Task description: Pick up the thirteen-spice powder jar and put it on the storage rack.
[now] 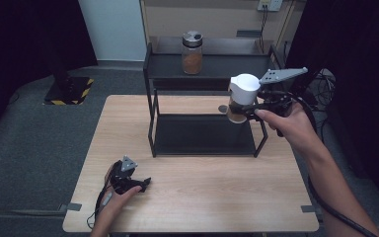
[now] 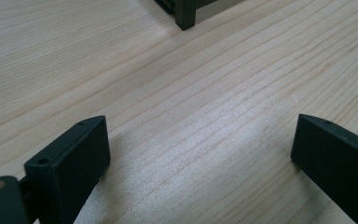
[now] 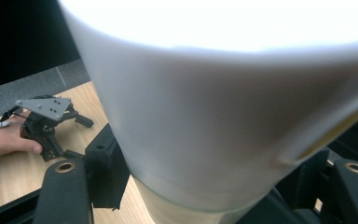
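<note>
Right tool point(image 1: 241, 107) is clamped on a white-lidded jar point(image 1: 242, 96), jaws pressing the glass body below the lid, tan contents visible at the base. The jar hangs clear of the bench point(image 1: 202, 197), in front of the upper tier of the black 2-tier rack point(image 1: 205, 64). A second jar point(image 1: 192, 52), metal-lidded with brown contents, stands on that tier, behind and to the left of the right tool.

Left tool point(image 1: 137, 186) rests on the bench, jaws apart, nothing between them.

Judgement: step in hand is the carry, probably to the upper tier. Next move calls for lifting the jar base over the shelf's front rail, keeping the jar upright, setting it beside the second jar without contact, then releasing.
</note>
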Action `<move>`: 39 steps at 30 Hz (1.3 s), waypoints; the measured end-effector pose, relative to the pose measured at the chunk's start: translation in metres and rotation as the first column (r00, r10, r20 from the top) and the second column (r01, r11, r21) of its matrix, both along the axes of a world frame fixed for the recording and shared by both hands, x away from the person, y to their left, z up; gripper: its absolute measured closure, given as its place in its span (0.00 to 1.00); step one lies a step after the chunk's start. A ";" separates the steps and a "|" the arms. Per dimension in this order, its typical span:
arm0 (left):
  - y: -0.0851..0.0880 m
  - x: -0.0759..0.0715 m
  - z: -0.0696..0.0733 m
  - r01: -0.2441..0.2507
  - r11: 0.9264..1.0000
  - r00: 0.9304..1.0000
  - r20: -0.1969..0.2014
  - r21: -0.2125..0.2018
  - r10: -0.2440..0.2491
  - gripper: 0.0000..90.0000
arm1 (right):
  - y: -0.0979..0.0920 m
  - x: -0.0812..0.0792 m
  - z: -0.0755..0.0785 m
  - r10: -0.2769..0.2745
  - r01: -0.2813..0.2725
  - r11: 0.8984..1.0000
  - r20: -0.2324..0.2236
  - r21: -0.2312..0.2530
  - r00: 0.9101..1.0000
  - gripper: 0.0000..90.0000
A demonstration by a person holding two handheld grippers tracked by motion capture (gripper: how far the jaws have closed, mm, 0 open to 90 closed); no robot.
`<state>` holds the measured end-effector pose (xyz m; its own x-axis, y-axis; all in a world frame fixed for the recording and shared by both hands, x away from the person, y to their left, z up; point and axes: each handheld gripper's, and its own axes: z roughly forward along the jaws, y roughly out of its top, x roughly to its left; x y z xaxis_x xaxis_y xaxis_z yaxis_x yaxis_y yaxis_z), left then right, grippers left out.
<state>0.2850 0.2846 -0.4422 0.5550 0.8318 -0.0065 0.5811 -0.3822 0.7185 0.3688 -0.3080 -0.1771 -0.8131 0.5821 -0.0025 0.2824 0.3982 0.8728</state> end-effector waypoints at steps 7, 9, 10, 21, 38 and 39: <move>0.000 0.000 0.000 0.000 1.000 1.000 0.000 0.000 0.000 0.04 | 0.003 0.005 0.014 0.008 -0.008 1.000 0.011 -0.017 1.000 0.35; 0.000 0.000 0.000 0.000 1.000 1.000 0.000 0.000 0.000 0.04 | 0.004 0.007 0.017 0.009 -0.009 1.000 0.010 -0.016 1.000 0.35; 0.000 0.000 0.000 0.000 1.000 1.000 0.000 0.000 0.000 0.04 | 0.004 0.008 0.019 0.010 -0.009 1.000 0.013 -0.018 1.000 0.35; 0.000 0.000 0.000 0.000 1.000 1.000 0.001 0.000 0.000 0.04 | 0.012 0.020 0.037 -0.001 0.001 1.000 0.020 -0.022 1.000 0.35; 0.000 0.000 0.000 0.000 1.000 1.000 0.000 0.000 0.000 0.03 | 0.012 0.034 0.058 -0.059 0.059 0.998 0.035 0.004 0.998 0.35; 0.000 0.000 0.000 -0.001 1.000 1.000 -0.001 -0.001 0.001 0.03 | 0.012 0.035 0.058 -0.061 0.061 0.998 0.039 0.003 0.997 0.35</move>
